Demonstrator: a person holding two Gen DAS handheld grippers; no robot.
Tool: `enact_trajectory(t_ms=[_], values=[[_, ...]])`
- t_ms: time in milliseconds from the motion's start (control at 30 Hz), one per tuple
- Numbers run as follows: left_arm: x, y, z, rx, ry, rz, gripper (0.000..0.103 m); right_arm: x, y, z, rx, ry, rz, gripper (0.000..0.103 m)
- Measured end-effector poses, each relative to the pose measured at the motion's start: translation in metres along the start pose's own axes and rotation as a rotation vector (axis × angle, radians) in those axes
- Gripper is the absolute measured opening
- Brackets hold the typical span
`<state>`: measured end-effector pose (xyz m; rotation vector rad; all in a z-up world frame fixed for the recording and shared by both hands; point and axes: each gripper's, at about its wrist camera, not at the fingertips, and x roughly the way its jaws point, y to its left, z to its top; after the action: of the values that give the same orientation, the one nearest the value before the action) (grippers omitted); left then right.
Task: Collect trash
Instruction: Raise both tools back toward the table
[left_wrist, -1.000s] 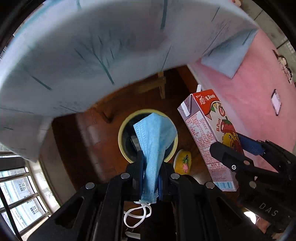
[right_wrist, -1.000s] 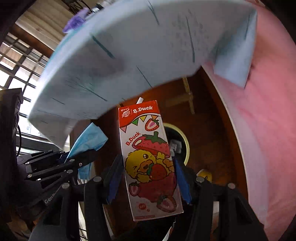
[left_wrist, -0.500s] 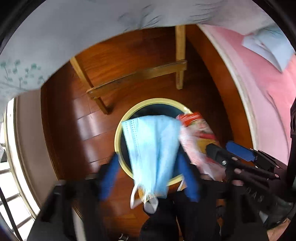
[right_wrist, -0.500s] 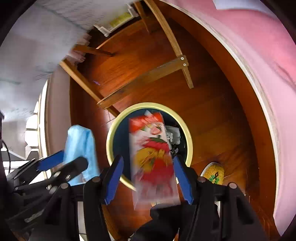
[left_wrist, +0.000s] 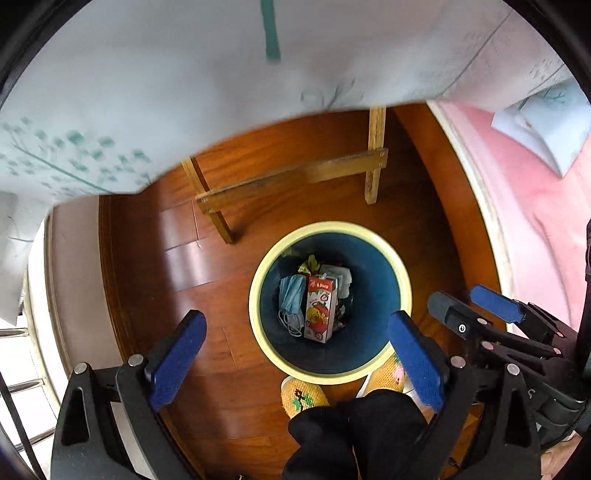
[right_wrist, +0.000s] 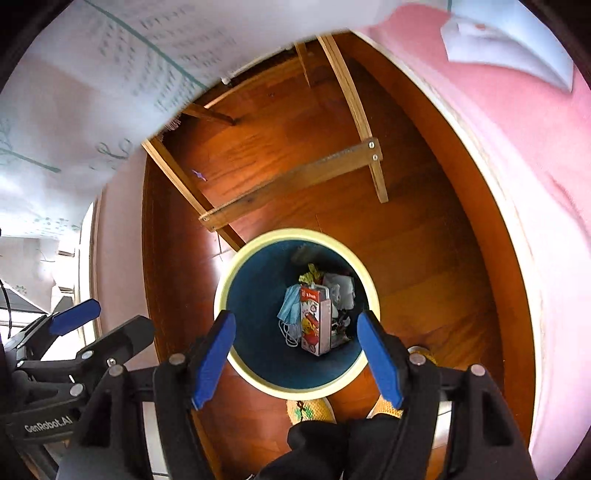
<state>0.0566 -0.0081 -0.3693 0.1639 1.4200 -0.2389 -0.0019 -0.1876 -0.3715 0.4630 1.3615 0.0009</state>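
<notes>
Left tongs (left_wrist: 295, 363), right tongs (right_wrist: 297, 356): just spread, empty | boxy carton (left_wrist: 320, 309), crumpled mask (left_wrist: 291, 299) in round bin (left_wrist: 258, 280)

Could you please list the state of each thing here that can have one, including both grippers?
left gripper: jaws wide open, nothing between them, just been opening.
right gripper: jaws open, empty, just been opening.
trash bin: lidless, holding trash.
juice carton: inside the bin, atop the trash.
face mask: inside the bin, crumpled beside the carton.
</notes>
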Motion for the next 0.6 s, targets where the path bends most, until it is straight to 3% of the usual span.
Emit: enact_trajectory(t_ms=[267, 600], values=[[-0.075, 0.004, 0.006, -0.027, -0.058, -0.031, 0.098, -0.066, 0.02, 0.007, -0.017, -0.037, 0.004, 0.069], [-0.217, 0.003, 0.002, 0.023, -0.104, -0.092, 0.098, -0.204, 0.058, 0.016, -0.091, -0.147, -0.001, 0.069]])
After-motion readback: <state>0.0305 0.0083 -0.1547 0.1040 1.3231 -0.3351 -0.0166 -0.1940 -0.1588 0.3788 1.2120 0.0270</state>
